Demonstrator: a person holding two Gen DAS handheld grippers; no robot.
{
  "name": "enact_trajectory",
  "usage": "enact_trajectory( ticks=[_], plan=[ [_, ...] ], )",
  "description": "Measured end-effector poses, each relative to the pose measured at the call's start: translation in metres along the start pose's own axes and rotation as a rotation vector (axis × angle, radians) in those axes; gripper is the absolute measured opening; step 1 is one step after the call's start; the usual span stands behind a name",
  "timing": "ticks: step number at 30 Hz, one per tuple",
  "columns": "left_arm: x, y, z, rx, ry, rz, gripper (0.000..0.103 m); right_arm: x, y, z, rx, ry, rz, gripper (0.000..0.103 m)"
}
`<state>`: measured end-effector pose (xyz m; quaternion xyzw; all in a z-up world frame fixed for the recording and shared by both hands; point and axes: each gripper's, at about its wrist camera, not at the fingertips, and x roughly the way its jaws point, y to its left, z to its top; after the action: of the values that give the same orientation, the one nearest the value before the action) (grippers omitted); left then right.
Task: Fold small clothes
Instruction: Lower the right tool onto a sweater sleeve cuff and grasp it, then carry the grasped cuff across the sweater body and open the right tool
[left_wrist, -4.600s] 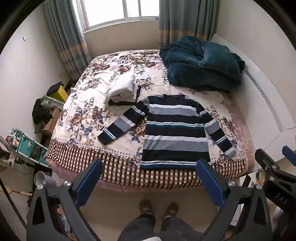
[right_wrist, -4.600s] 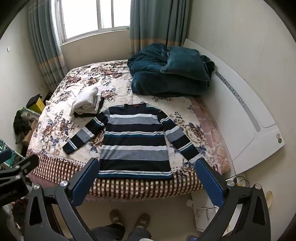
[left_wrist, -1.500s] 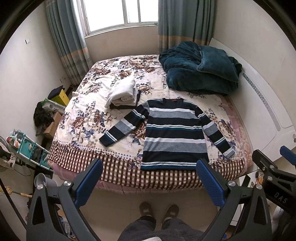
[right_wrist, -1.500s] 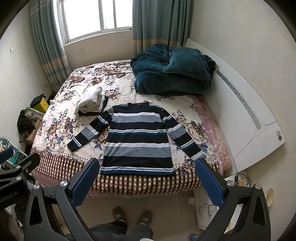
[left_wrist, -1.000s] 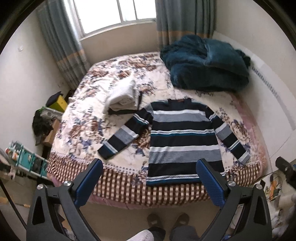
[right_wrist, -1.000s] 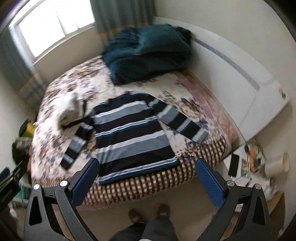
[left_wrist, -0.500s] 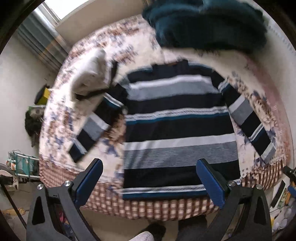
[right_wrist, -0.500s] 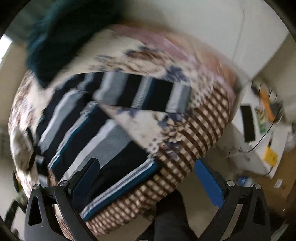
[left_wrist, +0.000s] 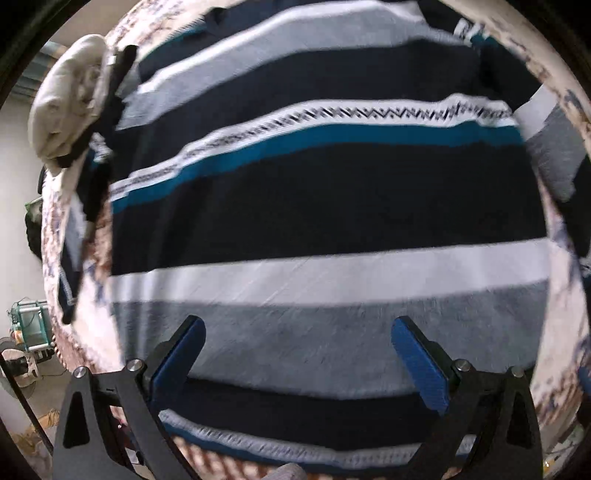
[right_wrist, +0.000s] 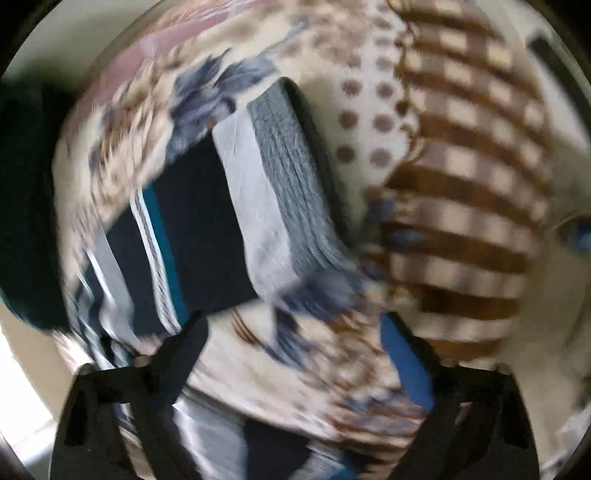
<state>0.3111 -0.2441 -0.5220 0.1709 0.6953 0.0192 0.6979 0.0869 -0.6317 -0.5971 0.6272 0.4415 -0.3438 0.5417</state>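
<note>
A striped sweater (left_wrist: 325, 206) in navy, grey, white and teal lies flat on the bed and fills the left wrist view. My left gripper (left_wrist: 297, 354) is open and empty, close above its lower grey stripe near the hem. In the blurred right wrist view, the sweater's right sleeve (right_wrist: 221, 221) lies on the floral bedspread (right_wrist: 314, 354), its grey cuff (right_wrist: 291, 177) toward the bed's edge. My right gripper (right_wrist: 295, 354) is open and empty, just below the sleeve, over the bedspread.
A folded white garment (left_wrist: 66, 99) with a dark item lies at the sweater's upper left. The checked brown bed border (right_wrist: 461, 221) drops off right of the sleeve. A dark teal blanket (right_wrist: 26, 184) lies at far left. A green rack (left_wrist: 29, 325) stands beside the bed.
Both grippers have moved from standing height at the foot of the bed down close to the sweater; the left over its lower body, the right over the right sleeve. Both stay open.
</note>
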Motion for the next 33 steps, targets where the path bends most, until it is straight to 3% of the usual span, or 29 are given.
enact_trajectory(
  ticks=[2, 4, 11, 12, 14, 16, 19, 23, 25, 28, 30, 33],
  plan=[
    [0.01, -0.008, 0.011, 0.002, -0.01, 0.003, 0.103, 0.002, -0.002, 0.006, 0.044, -0.107, 0.059, 0.053],
    [0.017, -0.01, 0.021, 0.001, -0.02, -0.001, 0.103, 0.006, 0.003, 0.012, 0.052, -0.216, 0.084, 0.044],
    [0.013, 0.006, 0.052, -0.056, -0.055, -0.026, 0.103, 0.032, 0.013, 0.023, 0.204, -0.266, 0.101, 0.045],
    [0.012, 0.008, 0.055, -0.062, -0.058, -0.031, 0.103, 0.033, 0.014, 0.021, 0.226, -0.249, 0.117, 0.045],
    [0.01, 0.014, 0.06, -0.071, -0.058, -0.043, 0.103, 0.036, 0.012, 0.018, 0.239, -0.192, 0.17, 0.059],
    [0.013, 0.017, 0.064, -0.072, -0.048, -0.05, 0.103, 0.039, 0.006, 0.007, 0.258, -0.152, 0.229, 0.06],
    [0.02, 0.022, 0.067, -0.07, -0.029, -0.068, 0.103, 0.055, 0.005, -0.013, 0.222, -0.08, 0.25, 0.06],
    [0.024, 0.023, 0.069, -0.059, -0.024, -0.079, 0.103, 0.057, 0.022, -0.007, 0.178, -0.194, 0.24, 0.061],
    [0.026, 0.022, 0.067, -0.053, -0.027, -0.078, 0.103, 0.045, 0.025, 0.004, 0.221, -0.306, 0.283, 0.061],
    [0.025, 0.019, 0.061, -0.051, -0.032, -0.074, 0.103, 0.029, 0.017, 0.015, 0.298, -0.399, 0.302, 0.061],
    [0.028, 0.014, 0.06, -0.055, -0.036, -0.07, 0.103, 0.026, 0.013, 0.014, 0.299, -0.41, 0.271, 0.061],
    [0.025, 0.012, 0.053, -0.058, -0.037, -0.066, 0.103, 0.049, 0.019, 0.012, 0.246, -0.285, 0.322, 0.061]
  ],
)
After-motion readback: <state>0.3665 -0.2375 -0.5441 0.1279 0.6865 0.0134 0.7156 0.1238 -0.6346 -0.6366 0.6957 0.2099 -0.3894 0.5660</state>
